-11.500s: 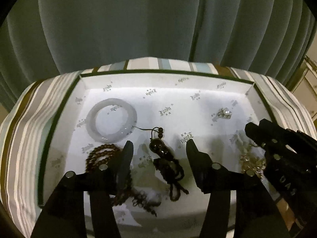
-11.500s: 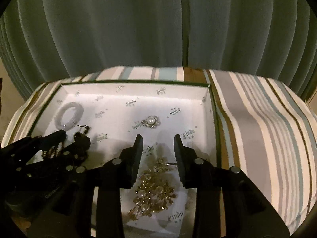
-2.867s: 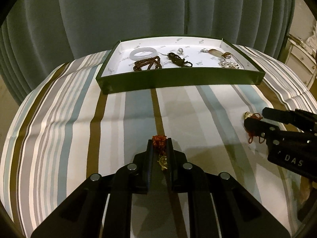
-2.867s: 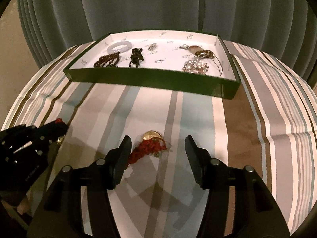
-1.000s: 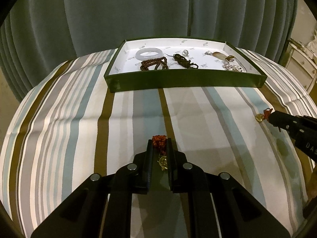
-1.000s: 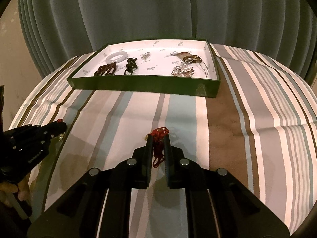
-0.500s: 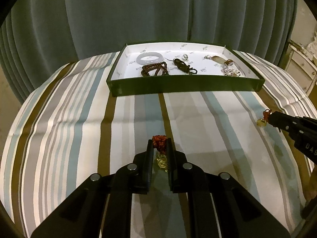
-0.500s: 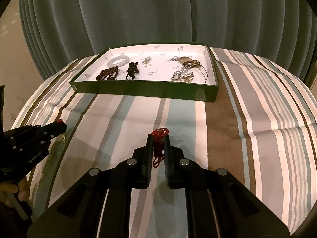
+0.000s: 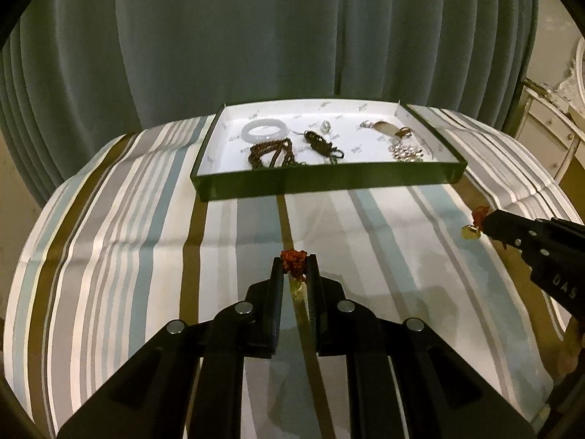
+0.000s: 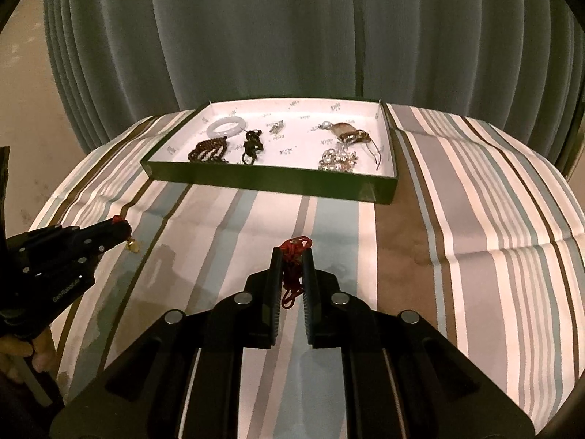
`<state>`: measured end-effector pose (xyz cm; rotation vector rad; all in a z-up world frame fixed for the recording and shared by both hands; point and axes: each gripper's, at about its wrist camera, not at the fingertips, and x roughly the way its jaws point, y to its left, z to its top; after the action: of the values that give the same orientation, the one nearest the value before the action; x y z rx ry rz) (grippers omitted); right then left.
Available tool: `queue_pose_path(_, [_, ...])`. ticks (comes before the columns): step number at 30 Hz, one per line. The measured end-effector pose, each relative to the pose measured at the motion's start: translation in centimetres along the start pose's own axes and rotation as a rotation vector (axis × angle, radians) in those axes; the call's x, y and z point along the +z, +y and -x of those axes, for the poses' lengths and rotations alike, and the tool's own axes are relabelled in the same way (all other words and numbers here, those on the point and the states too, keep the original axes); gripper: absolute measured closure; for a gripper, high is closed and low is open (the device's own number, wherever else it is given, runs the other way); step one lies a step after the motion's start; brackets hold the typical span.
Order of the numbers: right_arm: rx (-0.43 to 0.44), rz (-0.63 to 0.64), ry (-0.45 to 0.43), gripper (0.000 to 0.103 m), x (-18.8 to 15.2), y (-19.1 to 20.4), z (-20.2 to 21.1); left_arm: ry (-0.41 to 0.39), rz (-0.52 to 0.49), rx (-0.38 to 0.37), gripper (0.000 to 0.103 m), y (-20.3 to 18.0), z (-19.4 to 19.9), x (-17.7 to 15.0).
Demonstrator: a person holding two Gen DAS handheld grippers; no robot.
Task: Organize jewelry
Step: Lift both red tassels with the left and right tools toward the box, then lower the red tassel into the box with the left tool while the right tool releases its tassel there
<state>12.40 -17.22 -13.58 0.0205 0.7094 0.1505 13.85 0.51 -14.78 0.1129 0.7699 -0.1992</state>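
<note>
A dark green tray point(image 9: 329, 181) with a white lining stands at the far side of the striped table; it also shows in the right wrist view point(image 10: 270, 179). In it lie a white bangle point(image 9: 262, 131), brown beads point(image 9: 272, 153), a dark knotted cord point(image 9: 323, 144) and a sparkly piece point(image 9: 406, 153). My left gripper point(image 9: 294, 265) is shut on a red cord charm point(image 9: 292, 259) with a gold pendant, held above the cloth. My right gripper point(image 10: 291, 256) is shut on another red cord charm point(image 10: 292, 252); its gold pendant point(image 9: 470, 231) hangs below the tips.
A striped tablecloth point(image 10: 457, 219) with creases covers the round table. Grey-green curtains point(image 9: 256, 36) hang close behind the tray. A pale cabinet point(image 9: 548, 135) stands at the far right. The person's hand point(image 10: 33, 351) holds the left gripper at the left edge.
Both grippers have lifted and moved a little toward the tray with their charms. About three seconds ago the right gripper was open over its charm on the cloth.
</note>
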Motion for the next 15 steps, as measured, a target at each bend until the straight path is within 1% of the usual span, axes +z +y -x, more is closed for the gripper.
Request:
queue_pose_path(10, [0.007, 0.018, -0.048, 0.093, 1.3, 0.8, 1.8, -0.051, -0.015, -0.013, 0.09, -0.7, 1.9, 1.7])
queue_pose_path(15, [0.01, 0.032, -0.078, 0.093, 2.5, 1.3, 2.6, -0.079, -0.03, -0.017, 0.09, -1.1, 2.5, 2.9])
